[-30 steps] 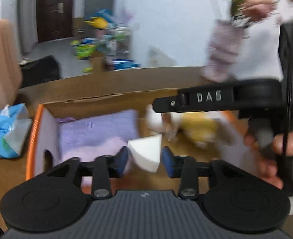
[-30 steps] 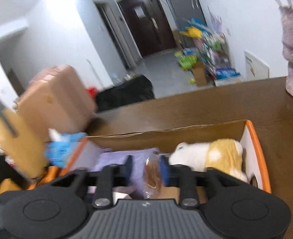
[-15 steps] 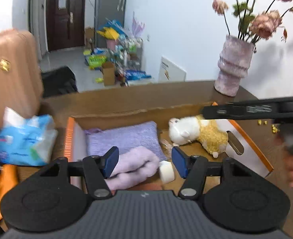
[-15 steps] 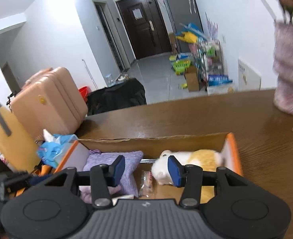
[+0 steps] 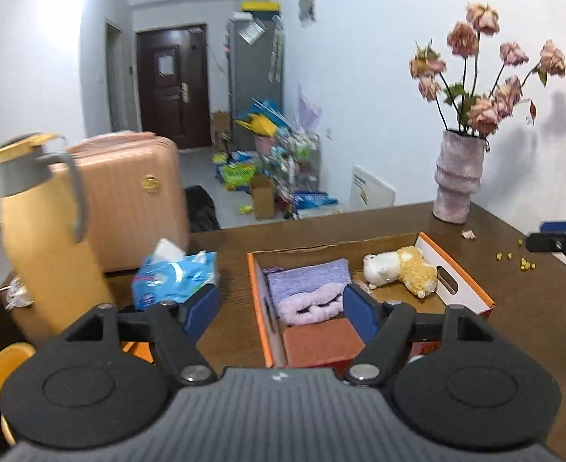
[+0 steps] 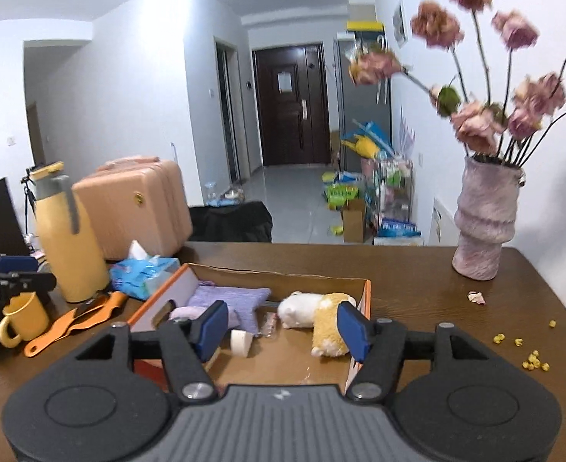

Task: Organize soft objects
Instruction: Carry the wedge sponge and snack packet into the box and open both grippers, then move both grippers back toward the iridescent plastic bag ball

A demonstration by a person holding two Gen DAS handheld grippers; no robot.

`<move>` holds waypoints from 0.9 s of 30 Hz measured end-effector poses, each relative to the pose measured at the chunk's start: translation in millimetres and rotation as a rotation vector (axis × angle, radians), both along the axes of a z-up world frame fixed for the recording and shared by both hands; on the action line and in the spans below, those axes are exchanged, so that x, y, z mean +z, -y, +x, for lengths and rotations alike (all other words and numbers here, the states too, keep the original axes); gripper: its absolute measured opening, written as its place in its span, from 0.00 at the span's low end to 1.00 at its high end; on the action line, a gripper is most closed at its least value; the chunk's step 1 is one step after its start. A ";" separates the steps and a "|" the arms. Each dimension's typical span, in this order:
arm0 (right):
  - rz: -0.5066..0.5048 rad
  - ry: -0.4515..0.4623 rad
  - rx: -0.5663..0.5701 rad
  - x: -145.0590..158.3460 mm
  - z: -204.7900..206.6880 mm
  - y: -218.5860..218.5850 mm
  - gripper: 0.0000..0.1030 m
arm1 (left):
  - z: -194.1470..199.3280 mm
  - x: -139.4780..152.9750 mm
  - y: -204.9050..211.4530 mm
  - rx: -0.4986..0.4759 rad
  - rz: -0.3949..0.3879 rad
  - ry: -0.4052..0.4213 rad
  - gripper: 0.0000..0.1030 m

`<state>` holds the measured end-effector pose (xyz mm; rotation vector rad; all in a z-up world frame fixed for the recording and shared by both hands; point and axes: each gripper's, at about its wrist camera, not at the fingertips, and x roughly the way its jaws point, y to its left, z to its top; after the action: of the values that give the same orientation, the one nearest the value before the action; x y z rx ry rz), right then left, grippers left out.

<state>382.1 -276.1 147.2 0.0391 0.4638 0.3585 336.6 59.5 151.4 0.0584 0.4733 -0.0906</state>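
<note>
The plush toy, purple cloth and white sponge lie in the orange-rimmed box on the tabletop. Both the left gripper and right gripper hang ahead of and above it, jaws just opened wide, nothing between them. The plush lies lengthwise across the box, nearer the right gripper.

A vase of dried flowers stands at the table's far corner. A yellow jug, a mug and a tissue pack occupy the opposite side. A suitcase stands behind.
</note>
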 end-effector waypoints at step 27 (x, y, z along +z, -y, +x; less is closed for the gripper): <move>0.049 0.000 0.047 -145.4 -239.9 -39.5 0.75 | -193.5 -145.6 -6.2 0.076 -0.156 -0.030 0.75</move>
<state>142.2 -236.6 1.8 0.0757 0.4565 0.4162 143.1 65.7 5.8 -0.1135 0.4967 -0.0540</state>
